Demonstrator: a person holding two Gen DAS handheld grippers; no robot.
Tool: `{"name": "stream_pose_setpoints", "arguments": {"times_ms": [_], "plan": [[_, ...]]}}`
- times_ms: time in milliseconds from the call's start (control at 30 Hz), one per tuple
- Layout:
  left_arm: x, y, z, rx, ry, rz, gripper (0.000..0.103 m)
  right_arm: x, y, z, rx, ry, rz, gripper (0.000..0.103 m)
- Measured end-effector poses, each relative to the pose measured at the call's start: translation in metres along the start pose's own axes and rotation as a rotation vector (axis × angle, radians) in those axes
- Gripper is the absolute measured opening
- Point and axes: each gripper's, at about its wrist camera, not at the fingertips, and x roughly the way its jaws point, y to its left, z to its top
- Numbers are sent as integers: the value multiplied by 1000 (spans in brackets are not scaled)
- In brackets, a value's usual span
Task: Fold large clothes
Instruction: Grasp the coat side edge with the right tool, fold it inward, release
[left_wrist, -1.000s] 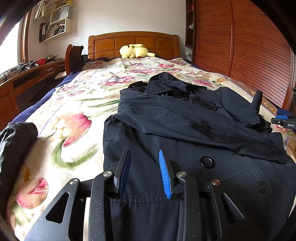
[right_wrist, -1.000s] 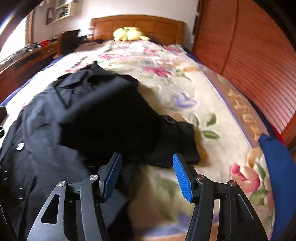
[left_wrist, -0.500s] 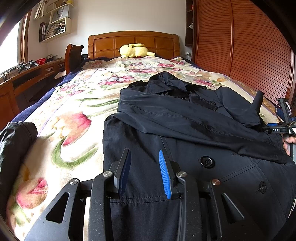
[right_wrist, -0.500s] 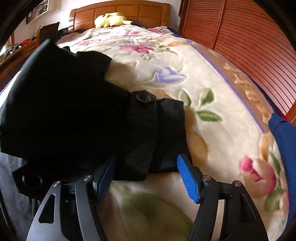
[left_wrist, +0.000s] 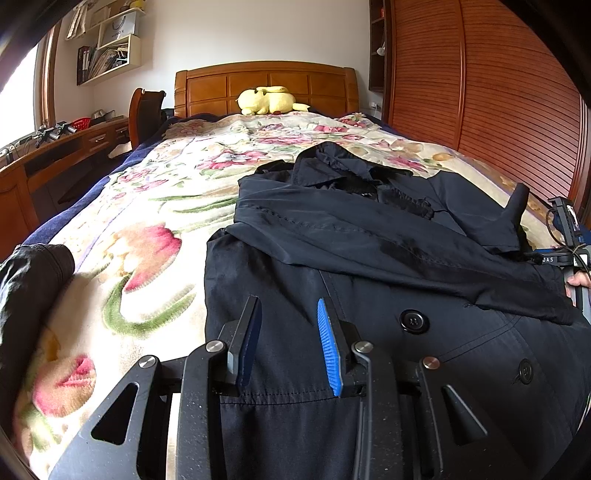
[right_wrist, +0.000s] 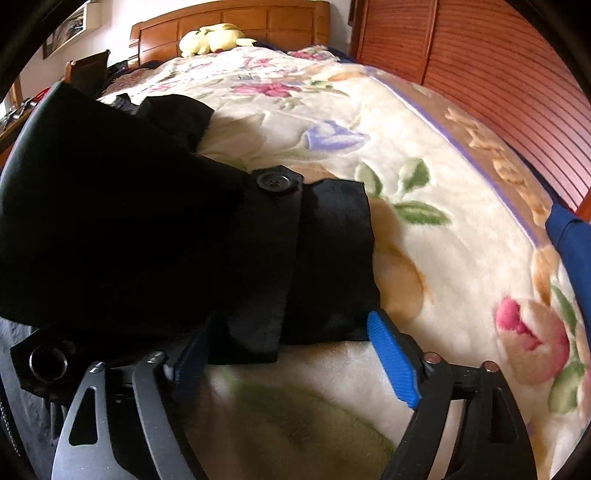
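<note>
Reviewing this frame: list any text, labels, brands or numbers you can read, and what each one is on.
"DAS": white letters on the right gripper body at the left wrist view's edge; likely part of a longer word, the rest cut off.
Book spines on the wall shelf: too small to read.
Coat buttons: no lettering visible.

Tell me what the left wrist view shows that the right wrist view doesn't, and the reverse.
Left wrist only: the whole dark coat spread on the bed, one sleeve folded across its front, its collar, a desk and wall shelves, and the left tongs over the coat's lower front, nothing pinched.

Right wrist only: the other sleeve's buttoned cuff close up, with the right tongs opening around its end, and a blue cloth.

Both: floral blanket, yellow plush toy, wooden headboard, slatted wardrobe.
</note>
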Motion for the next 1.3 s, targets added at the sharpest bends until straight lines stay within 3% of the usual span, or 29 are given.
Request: {"name": "stream_pose_setpoints", "arguments": {"times_ms": [167, 333, 367, 400, 467, 500, 667, 833, 1033, 1200, 1300], "plan": [[-1, 0, 0, 1, -1, 0, 32, 6, -8, 3, 29, 23, 27, 90], [0, 0, 0, 1, 1, 1, 32, 4, -5, 3, 8, 13, 5, 86], [0, 0, 0, 2, 2, 1, 32, 0, -1, 4, -14, 6, 2, 74], [0, -1, 0, 5, 2, 1, 32, -7, 7, 3, -40, -3, 2, 49], [-1, -3, -1, 14, 1, 2, 33, -17, 19, 5, -96, -24, -20, 16], [-1, -4, -2, 19, 1, 4, 32, -20, 23, 6, -110, -24, -35, 12], [-3, -6, -1, 30, -1, -11, 32, -57, 36, 17, -131, -83, -23, 7], [-12, -5, -2, 24, 7, -54, 32, -131, 55, 32, -182, -225, 22, 7], [-27, 0, -5, 18, 20, -89, 32, -210, 104, 33, -292, -363, 124, 7], [-45, 3, -12, 58, 36, -69, 32, -240, 148, 15, -382, -402, 233, 7], [-59, 6, -17, 84, 51, -43, 32, -248, 168, -1, -420, -380, 320, 7]]}}
